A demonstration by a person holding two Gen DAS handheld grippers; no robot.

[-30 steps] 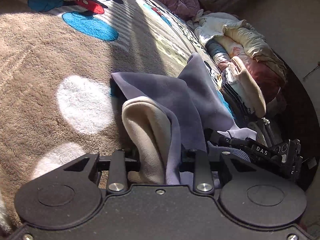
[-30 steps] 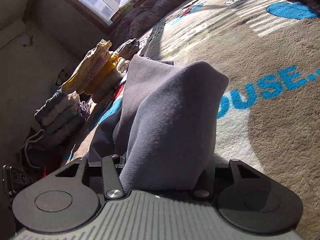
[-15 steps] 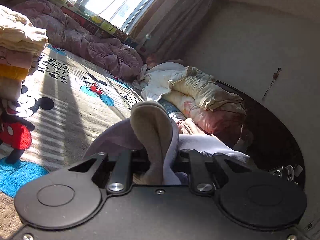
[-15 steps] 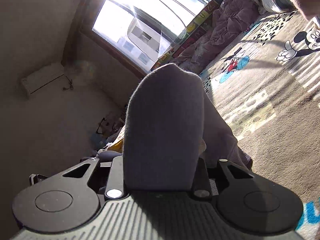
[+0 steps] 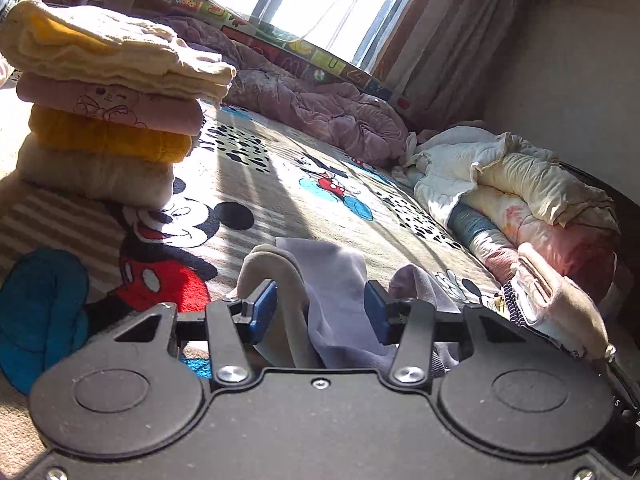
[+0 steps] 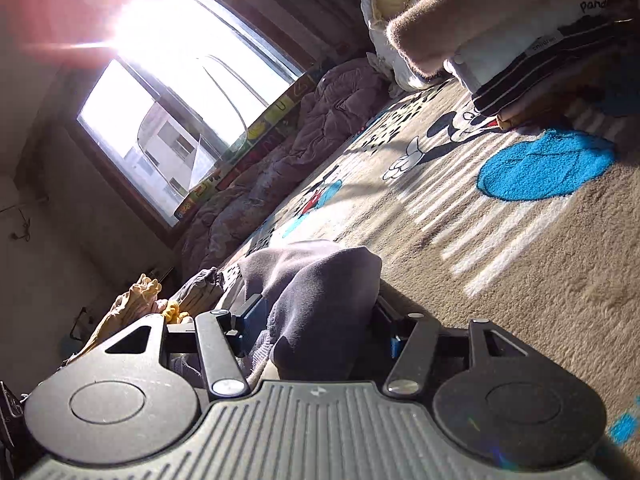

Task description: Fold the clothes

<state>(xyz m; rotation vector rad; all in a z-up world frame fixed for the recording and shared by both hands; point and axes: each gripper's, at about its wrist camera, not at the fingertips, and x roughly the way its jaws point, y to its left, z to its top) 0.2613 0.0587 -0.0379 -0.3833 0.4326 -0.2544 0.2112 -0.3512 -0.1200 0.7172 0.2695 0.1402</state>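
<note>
Since the earlier frame, our left gripper (image 5: pixel 316 312) had parted its jaws; the garment (image 5: pixel 336 300) lay loose between them on the rug (image 5: pixel 260 184). Our right gripper (image 6: pixel 320 320) had released likewise. Snagged cloth could undo the fold.

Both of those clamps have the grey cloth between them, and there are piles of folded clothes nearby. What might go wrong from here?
The left gripper stands open, so the grey garment may slide out and lose its fold. The right gripper also looks spread around the cloth; the same could happen there. The folded stack is tall and stands close by, so a careless swing might topple it.
</note>
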